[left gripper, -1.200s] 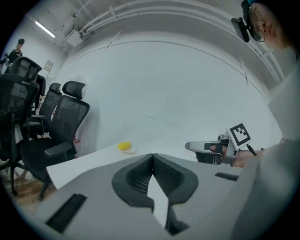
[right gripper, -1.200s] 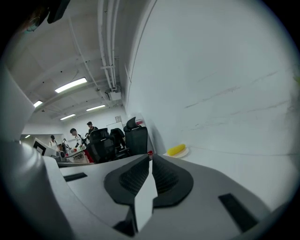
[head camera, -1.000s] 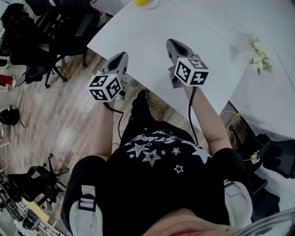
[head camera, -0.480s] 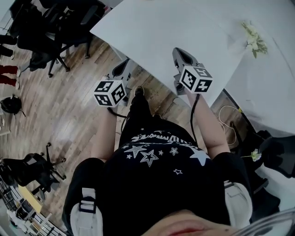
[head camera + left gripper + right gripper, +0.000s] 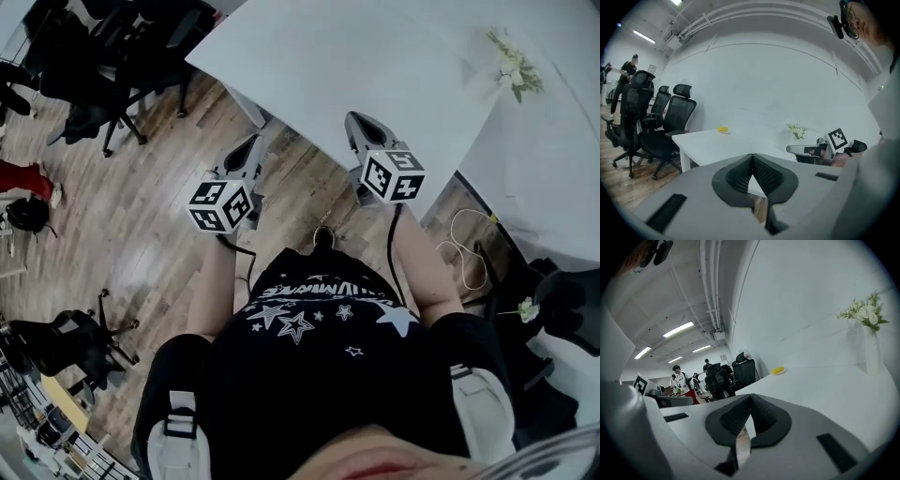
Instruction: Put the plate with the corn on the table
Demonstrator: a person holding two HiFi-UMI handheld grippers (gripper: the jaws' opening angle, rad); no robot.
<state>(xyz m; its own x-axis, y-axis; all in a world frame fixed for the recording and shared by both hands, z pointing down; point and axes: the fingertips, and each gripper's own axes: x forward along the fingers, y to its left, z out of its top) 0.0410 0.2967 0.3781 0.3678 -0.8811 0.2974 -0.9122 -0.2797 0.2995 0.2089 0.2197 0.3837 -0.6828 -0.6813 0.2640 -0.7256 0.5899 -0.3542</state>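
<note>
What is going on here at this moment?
A person stands at a white table with a gripper in each hand. The left gripper and the right gripper are both shut and hold nothing. The plate with the corn sits on the table's far end, away from both grippers.

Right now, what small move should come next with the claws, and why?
Probably none toward the plate: just lower both claws and rest. The plate with the corn already sits on the table, far from the left claw and the right claw, which are both shut and empty.
</note>
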